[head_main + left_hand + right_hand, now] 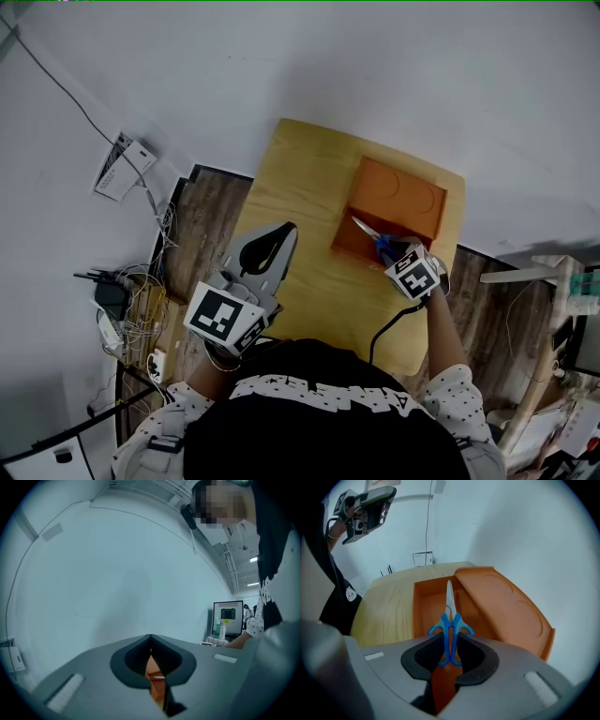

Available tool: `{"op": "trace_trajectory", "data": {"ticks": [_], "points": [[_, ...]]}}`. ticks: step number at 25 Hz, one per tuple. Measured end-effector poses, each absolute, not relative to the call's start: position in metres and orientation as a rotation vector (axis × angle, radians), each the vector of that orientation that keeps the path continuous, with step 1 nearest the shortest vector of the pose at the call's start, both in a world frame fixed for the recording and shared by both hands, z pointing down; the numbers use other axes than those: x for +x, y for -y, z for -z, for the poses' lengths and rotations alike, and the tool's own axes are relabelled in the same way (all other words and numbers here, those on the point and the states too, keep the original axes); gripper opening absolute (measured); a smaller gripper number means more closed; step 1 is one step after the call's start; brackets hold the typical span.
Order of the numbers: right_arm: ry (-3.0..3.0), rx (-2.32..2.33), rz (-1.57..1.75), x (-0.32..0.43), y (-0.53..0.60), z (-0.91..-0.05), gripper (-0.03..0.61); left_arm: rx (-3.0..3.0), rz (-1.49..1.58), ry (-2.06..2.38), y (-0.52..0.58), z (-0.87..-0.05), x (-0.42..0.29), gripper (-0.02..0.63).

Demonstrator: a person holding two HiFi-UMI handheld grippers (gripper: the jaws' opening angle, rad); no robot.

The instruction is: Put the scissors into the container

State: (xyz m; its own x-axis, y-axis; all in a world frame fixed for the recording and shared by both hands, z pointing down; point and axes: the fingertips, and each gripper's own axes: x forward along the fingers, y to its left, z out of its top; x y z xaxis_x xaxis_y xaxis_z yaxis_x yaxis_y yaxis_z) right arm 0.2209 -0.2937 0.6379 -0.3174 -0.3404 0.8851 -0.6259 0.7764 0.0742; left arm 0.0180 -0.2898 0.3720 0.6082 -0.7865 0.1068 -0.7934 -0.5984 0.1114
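Right claw [450, 645]: clamped on the blue handle loops of the scissors [450, 613], with the loops pinched between its pads.

Left claw [281, 234]: jaws brought together on nothing. It is held back over the near left edge of the tabletop [300, 202], well apart from the work.

Container [343, 246]: an orange box at the far right of the tabletop. Its lid [398, 195] is thrown back on the far side, so the tray lies open.

Where the scissors are: in the air in the right claw, not yet set down. The blades reach over the open tray and the handles sit about over its near wall.

Which way they point: blade tips lead, straight away from the right claw and towards the far end of the tray.

Long axis: it runs in line with the right claw's own reach and roughly lengthwise down the tray, beside the raised lid. From where I stand it looks tipped slightly downward.

Relation that counts: the tray floor lies directly below and ahead of the blades, so I would judge that a lowering and a release are all that remain.

Nearer hand: the right by a long way, since the left is parked beside the person's body.

Risk, as I judge it: the handles may catch the near wall if they are let go too early.
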Motion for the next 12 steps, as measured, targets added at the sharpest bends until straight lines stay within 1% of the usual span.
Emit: {"op": "trace_trajectory", "data": {"ticks": [12], "points": [[1.876,0.705,-0.319,0.2215,0.3009,-0.6483,0.109,2.667,-0.082,1.336,0.2904,-0.3757,0.0153,0.002]]}}
